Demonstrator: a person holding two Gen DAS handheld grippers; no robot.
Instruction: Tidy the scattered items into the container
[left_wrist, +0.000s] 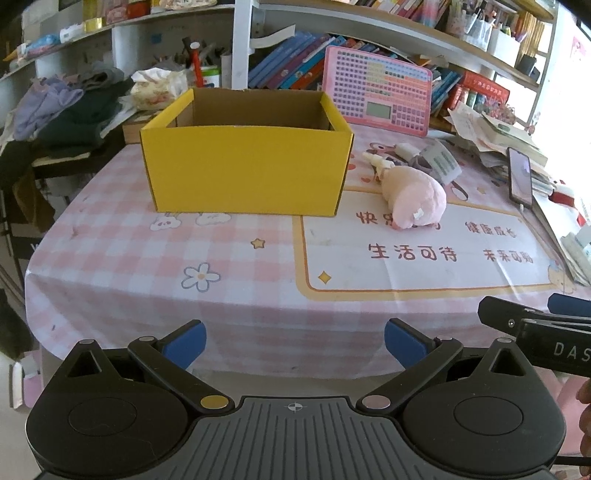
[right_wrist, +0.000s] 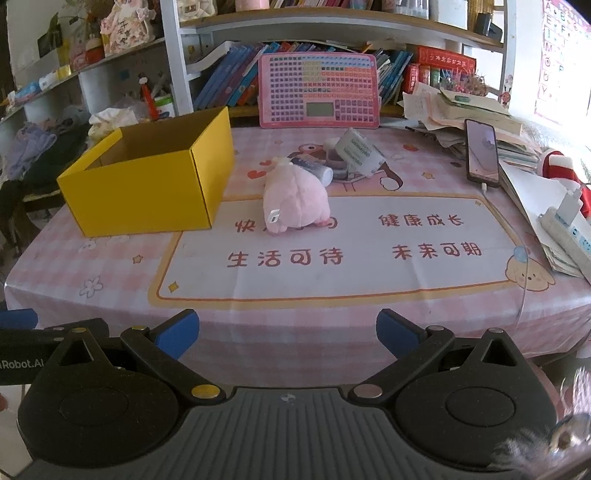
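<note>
An open yellow cardboard box (left_wrist: 245, 168) (right_wrist: 147, 188) stands on the pink checked tablecloth, and what I see of its inside is bare. Right of it lies a pink plush toy (left_wrist: 415, 199) (right_wrist: 295, 197). Behind the toy sit a white packet (left_wrist: 441, 162) (right_wrist: 360, 151), a small bottle (left_wrist: 406, 150) (right_wrist: 314, 167) and a roll of tape (right_wrist: 338, 162). My left gripper (left_wrist: 294, 343) is open at the table's near edge, in front of the box. My right gripper (right_wrist: 287, 332) is open too, at the near edge, well short of the toy.
A pink toy keyboard (left_wrist: 376, 92) (right_wrist: 319, 90) leans on the bookshelf behind. A phone (right_wrist: 480, 153) on a cable, paper stacks (right_wrist: 476, 110) and a power strip (right_wrist: 565, 236) crowd the right side. Clothes (left_wrist: 62, 110) pile up at the left.
</note>
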